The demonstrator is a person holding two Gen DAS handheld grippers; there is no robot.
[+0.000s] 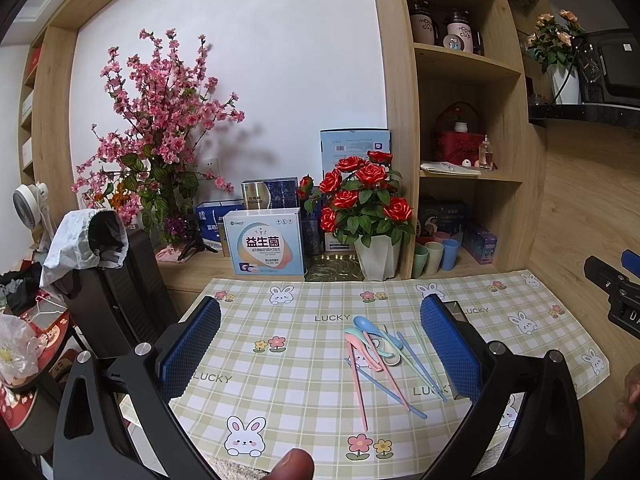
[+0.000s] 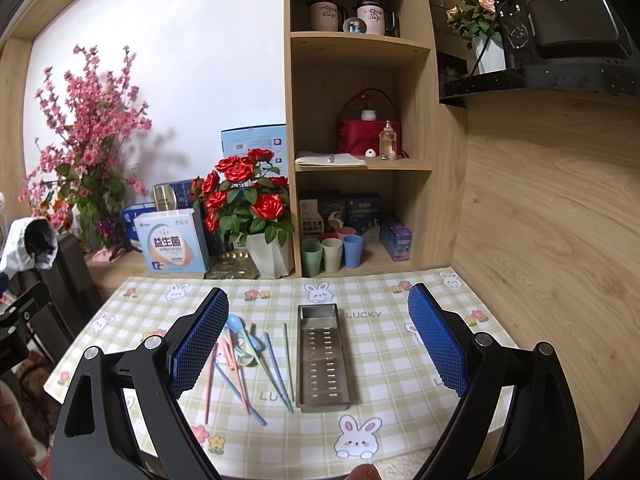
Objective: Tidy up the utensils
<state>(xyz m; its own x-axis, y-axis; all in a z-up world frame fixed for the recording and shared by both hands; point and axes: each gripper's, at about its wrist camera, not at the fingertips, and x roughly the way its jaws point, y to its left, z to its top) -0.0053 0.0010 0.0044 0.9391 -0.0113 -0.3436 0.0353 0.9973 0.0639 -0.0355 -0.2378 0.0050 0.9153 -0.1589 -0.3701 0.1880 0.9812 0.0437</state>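
A heap of pastel spoons and chopsticks [image 1: 380, 356] lies on the checked bunny mat [image 1: 280, 392]; the same heap of utensils [image 2: 244, 360] shows in the right wrist view. To its right lies a long perforated metal tray [image 2: 323, 360], holding nothing; in the left wrist view only its corner [image 1: 454, 308] shows behind a finger. My left gripper [image 1: 320, 348] hovers open above the mat, the utensils between its blue pads. My right gripper [image 2: 318, 340] is open too, with the tray between its pads and the heap by the left pad.
A potted rose bouquet [image 1: 368, 200], a supplement box [image 1: 266, 242] and a brass dish [image 1: 332, 266] stand behind the mat. Pastel cups [image 2: 332, 254] sit on the lowest shelf [image 2: 360, 260]. A wooden wall [image 2: 540, 240] bounds the right; a chair [image 1: 120, 280] stands left.
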